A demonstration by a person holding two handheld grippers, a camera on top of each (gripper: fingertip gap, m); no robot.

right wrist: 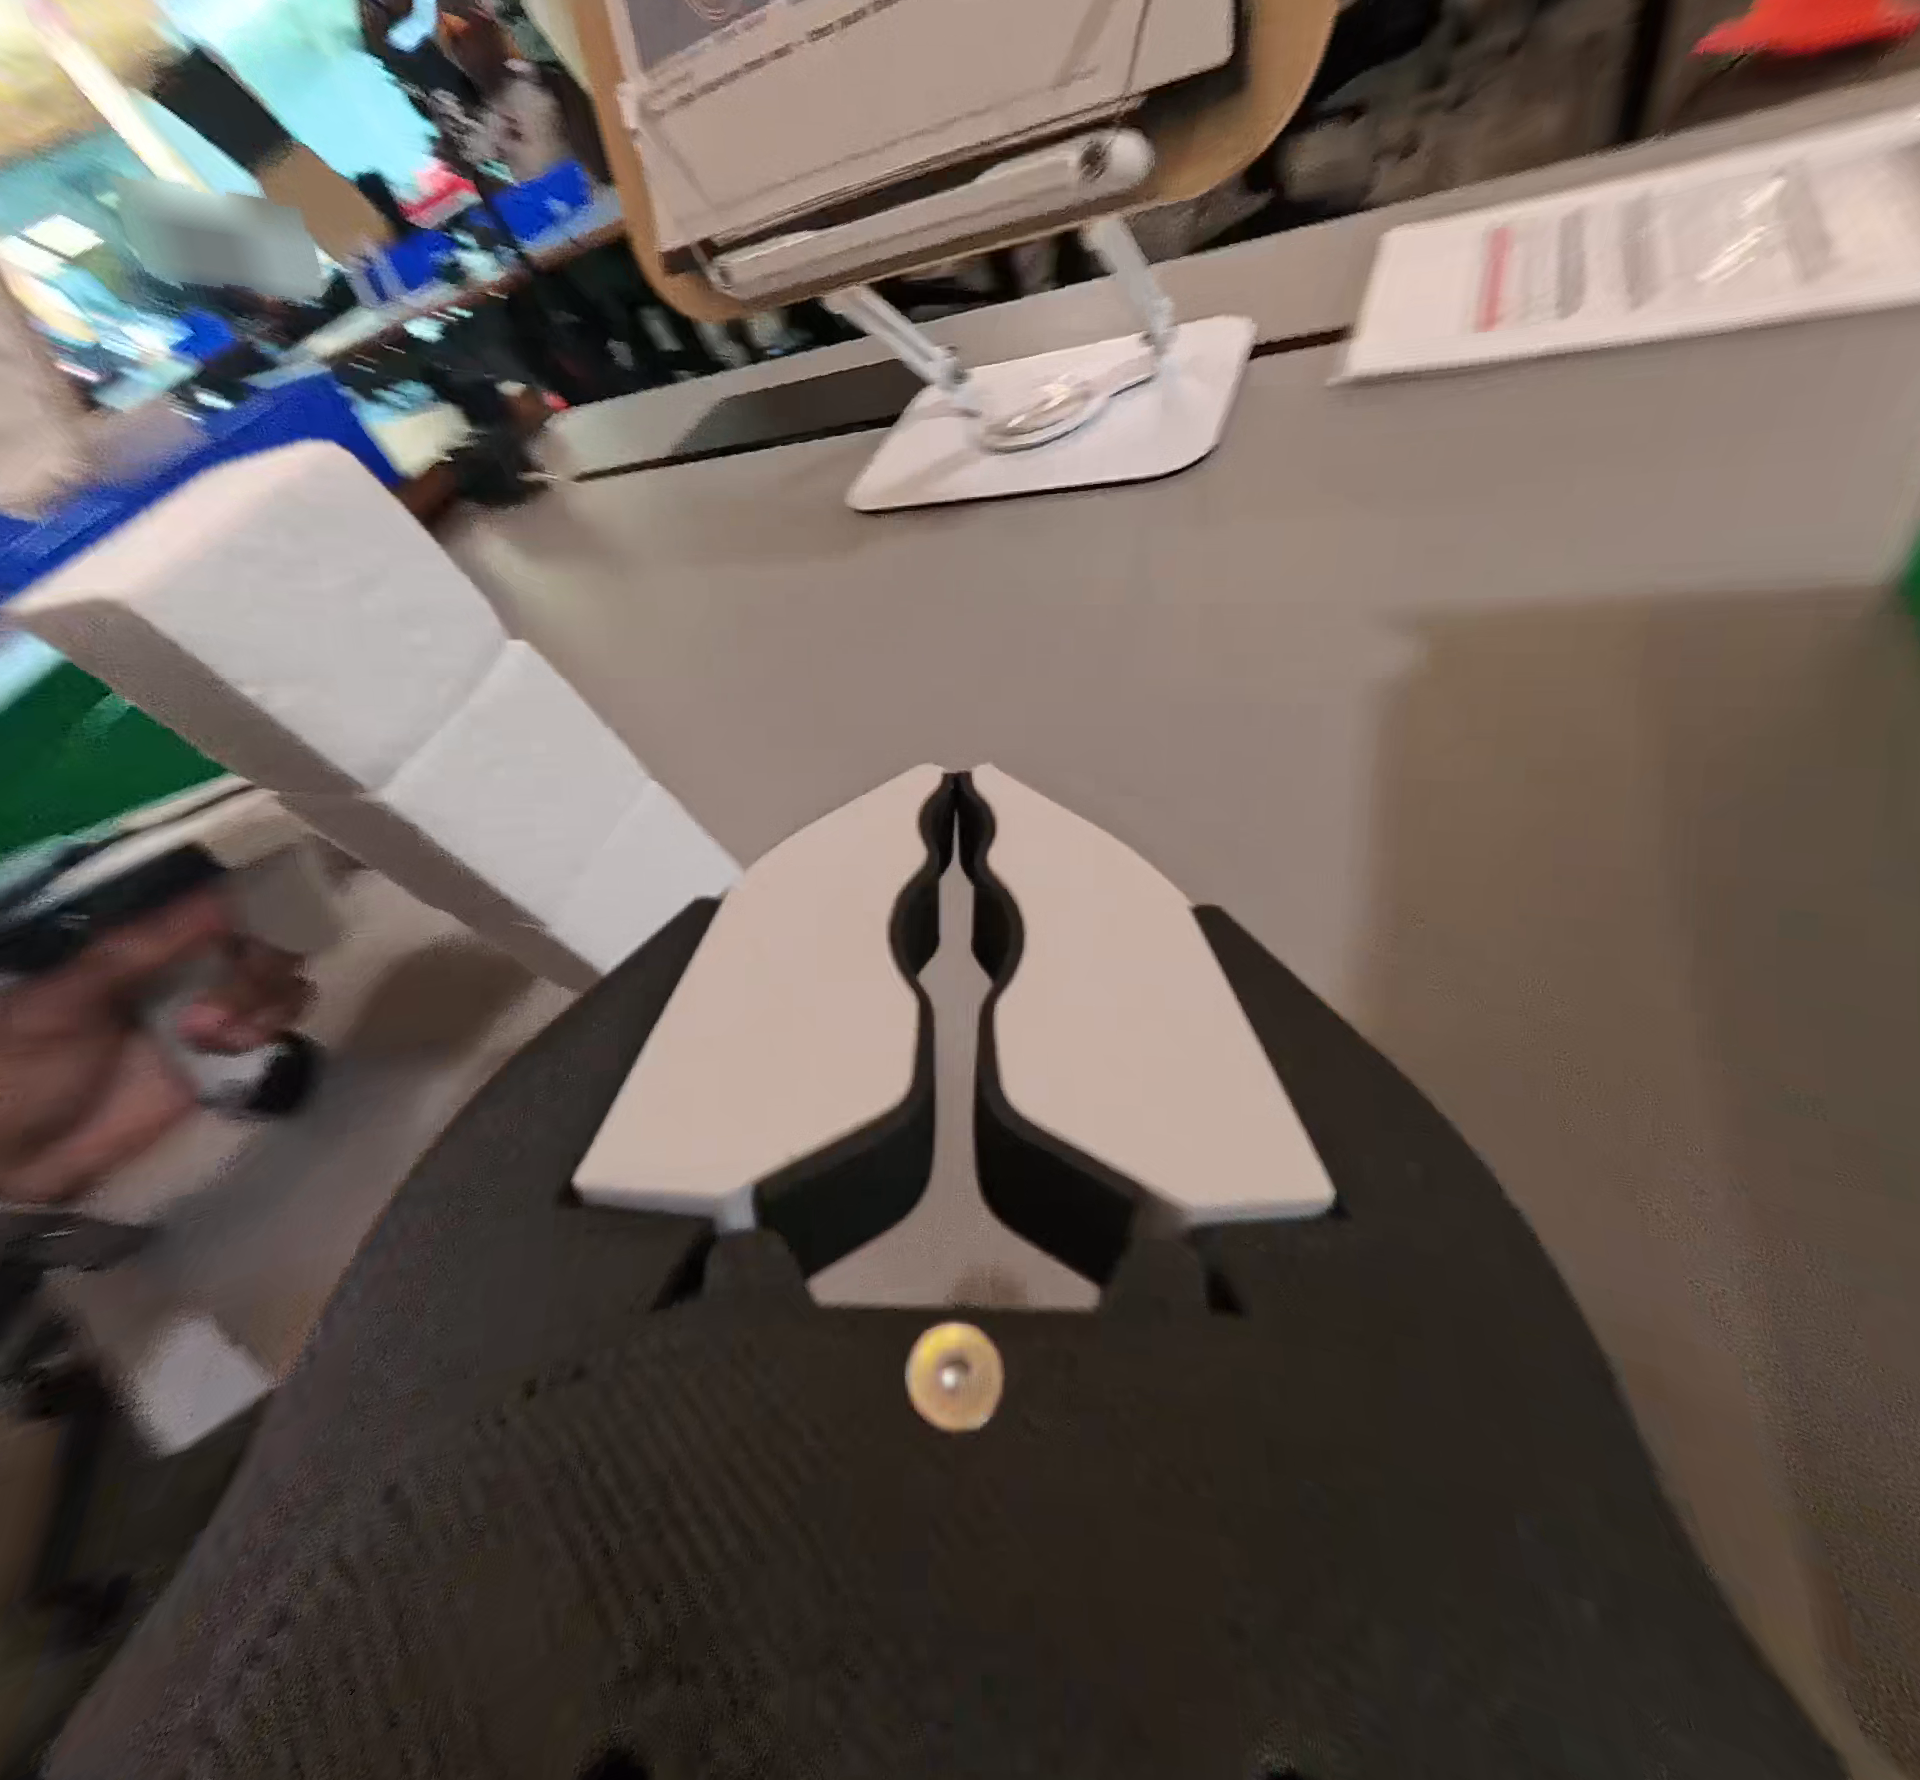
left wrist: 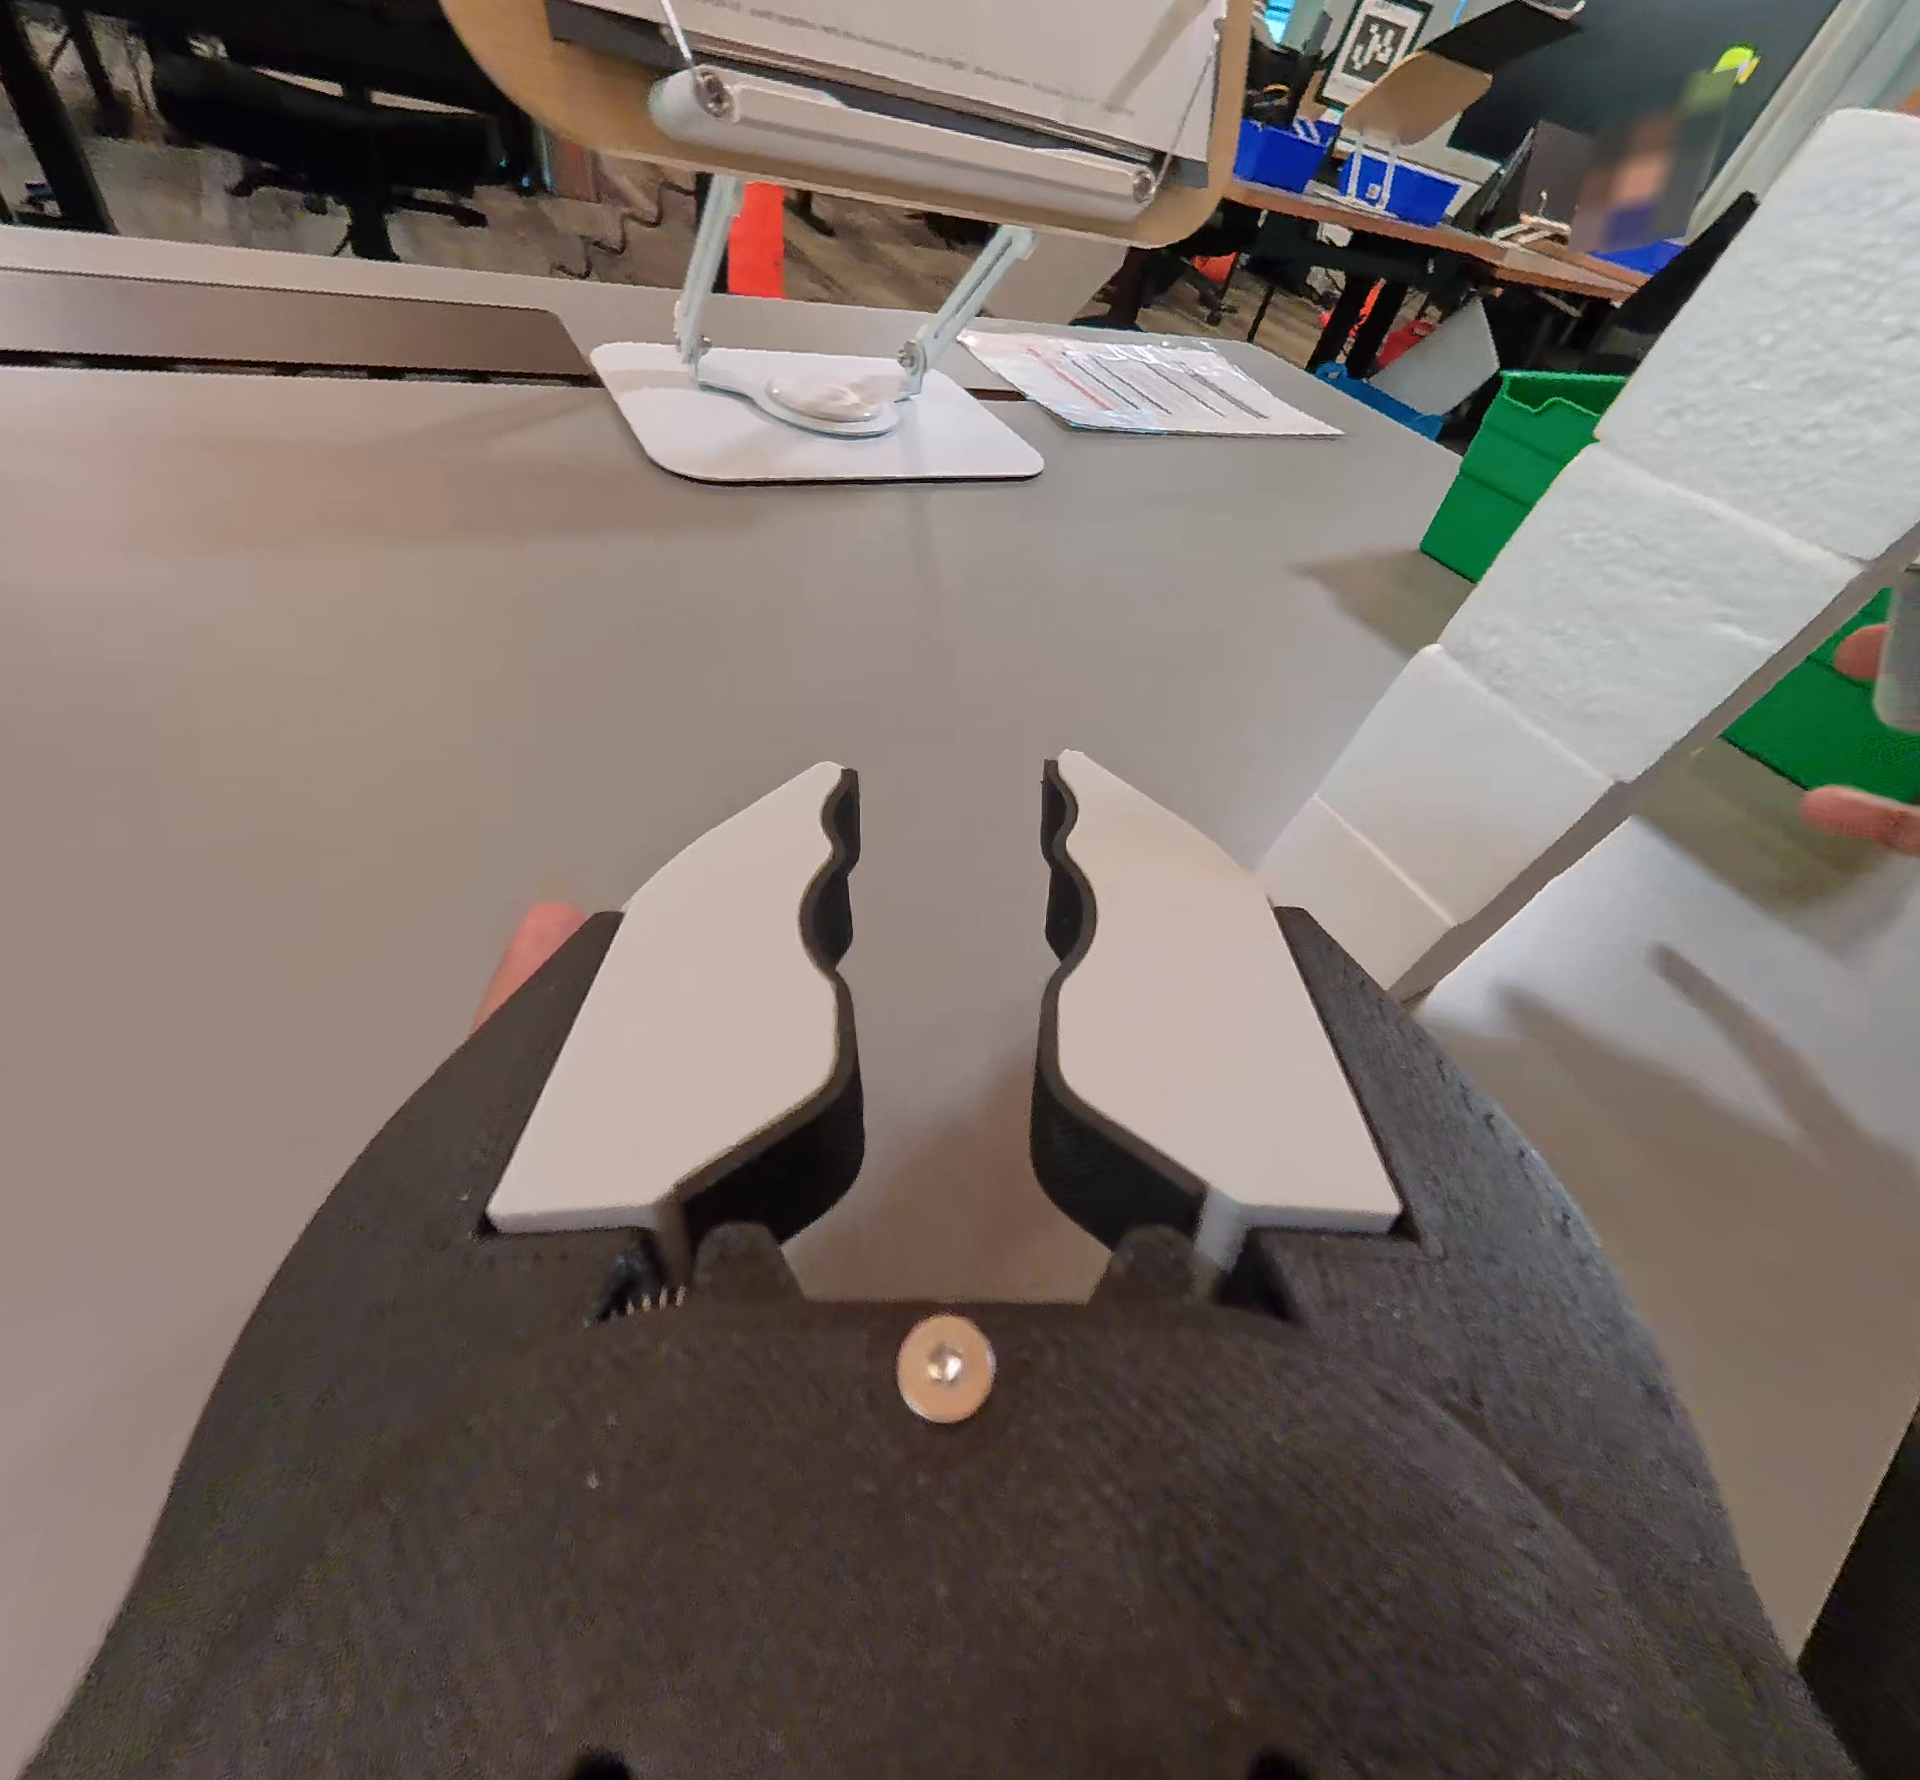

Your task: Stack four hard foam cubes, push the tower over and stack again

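Note:
My left gripper (left wrist: 950, 774) is open and empty above the grey table (left wrist: 520, 650). A row of white foam blocks (left wrist: 1662, 525) leans at a slant to its right, apart from the fingers. My right gripper (right wrist: 963, 774) is shut with nothing between its tips, over the same grey table (right wrist: 1351, 691). The white foam blocks (right wrist: 416, 691) lie tilted to its left, close to the gripper body. The right wrist view is blurred by motion.
A wooden document stand (left wrist: 831, 68) on a white base (left wrist: 821, 431) sits at the table's far side, also in the right wrist view (right wrist: 935, 68). A printed sheet (left wrist: 1143, 385) lies beside it. A green bin (left wrist: 1507, 473) stands past the table's right edge. A hand (left wrist: 1860, 811) shows at far right. The grippers' ends are close to 30 cm from one another.

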